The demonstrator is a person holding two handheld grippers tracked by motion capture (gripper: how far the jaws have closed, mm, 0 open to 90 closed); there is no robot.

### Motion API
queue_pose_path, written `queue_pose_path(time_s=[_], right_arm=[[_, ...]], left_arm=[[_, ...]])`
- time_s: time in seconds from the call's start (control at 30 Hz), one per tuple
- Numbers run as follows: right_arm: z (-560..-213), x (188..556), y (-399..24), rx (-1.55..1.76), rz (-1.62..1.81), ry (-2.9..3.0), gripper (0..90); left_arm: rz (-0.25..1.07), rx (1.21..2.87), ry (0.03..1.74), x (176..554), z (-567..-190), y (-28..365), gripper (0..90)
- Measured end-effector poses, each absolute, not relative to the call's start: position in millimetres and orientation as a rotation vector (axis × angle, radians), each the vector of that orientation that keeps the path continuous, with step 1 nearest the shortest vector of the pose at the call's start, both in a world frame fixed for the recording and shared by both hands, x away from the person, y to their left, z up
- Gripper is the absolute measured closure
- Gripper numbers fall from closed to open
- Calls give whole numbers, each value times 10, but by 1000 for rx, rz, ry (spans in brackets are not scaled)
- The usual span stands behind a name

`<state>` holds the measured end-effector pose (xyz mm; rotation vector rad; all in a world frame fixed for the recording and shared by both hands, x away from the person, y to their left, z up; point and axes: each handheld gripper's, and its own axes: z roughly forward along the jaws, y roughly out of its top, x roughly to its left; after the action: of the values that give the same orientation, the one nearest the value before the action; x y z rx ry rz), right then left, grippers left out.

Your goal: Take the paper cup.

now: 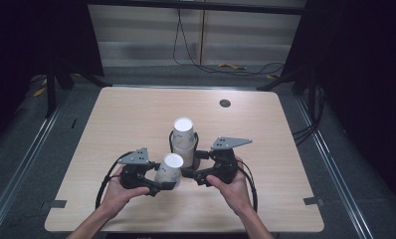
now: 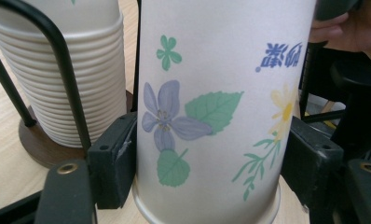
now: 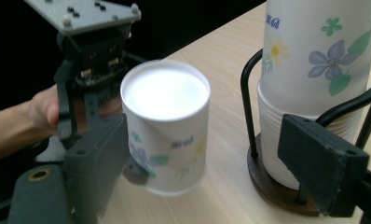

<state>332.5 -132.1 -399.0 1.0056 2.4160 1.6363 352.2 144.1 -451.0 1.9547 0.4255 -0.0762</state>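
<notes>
Left claw clamps an inverted paper cup at lower centre, right claw wide and empty; overtightening could crush its thin wall.

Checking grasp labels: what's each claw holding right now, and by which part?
Left claw clamps an upside-down paper cup by its side wall, near the rim end. Right claw is open, holding nothing; the cup sits apart from its pads.
</notes>
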Motion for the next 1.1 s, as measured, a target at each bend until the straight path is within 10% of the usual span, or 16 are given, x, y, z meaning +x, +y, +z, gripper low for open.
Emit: queue_pose_path(time_s=[1.1], right_arm=[[-4104,3340,-1279,946,1358,2662,242]], left_arm=[[4,2201,383,3664,-4352,1483,275]])
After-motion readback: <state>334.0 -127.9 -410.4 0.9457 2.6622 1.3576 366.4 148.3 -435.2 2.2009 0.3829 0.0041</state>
